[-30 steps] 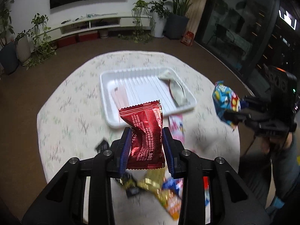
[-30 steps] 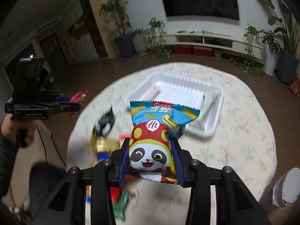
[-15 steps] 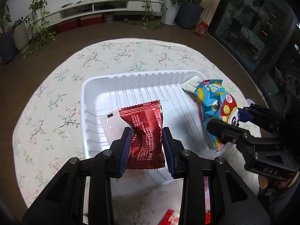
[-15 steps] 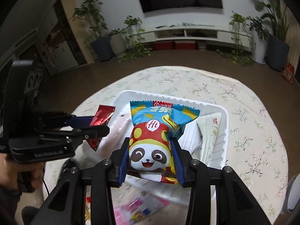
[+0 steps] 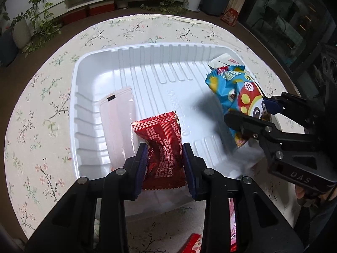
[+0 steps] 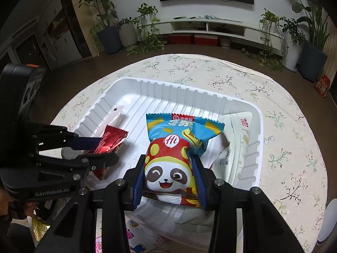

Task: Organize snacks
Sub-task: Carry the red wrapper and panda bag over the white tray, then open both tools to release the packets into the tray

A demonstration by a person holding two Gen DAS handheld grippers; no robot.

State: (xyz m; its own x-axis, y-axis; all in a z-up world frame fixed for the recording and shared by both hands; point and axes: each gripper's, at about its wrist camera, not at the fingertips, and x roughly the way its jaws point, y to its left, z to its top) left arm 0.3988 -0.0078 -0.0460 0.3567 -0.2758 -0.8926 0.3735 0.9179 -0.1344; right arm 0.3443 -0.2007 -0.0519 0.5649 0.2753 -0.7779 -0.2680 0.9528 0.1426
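My left gripper [image 5: 165,158] is shut on a red foil snack packet [image 5: 163,145] and holds it over the near part of the white plastic tray [image 5: 147,57]. My right gripper [image 6: 168,172] is shut on a blue panda snack bag [image 6: 174,147], held over the tray's [image 6: 160,88] middle. In the left wrist view the panda bag [image 5: 233,92] and right gripper [image 5: 261,113] sit over the tray's right side. In the right wrist view the red packet [image 6: 109,141] and left gripper [image 6: 94,149] are at the left. The tray holds a pale pink packet [image 5: 118,124] and a cream packet [image 6: 238,145].
The tray rests on a round table with a floral cloth [image 5: 42,109]. Loose snack wrappers lie near the table's front edge [image 6: 101,244], [image 5: 193,242]. A white object [image 6: 328,221] stands at the table's right edge. Plants and a TV stand lie beyond.
Both grippers have moved forward and down from above the table's front to over the tray, each still holding its packet. The two grippers have come closer together.
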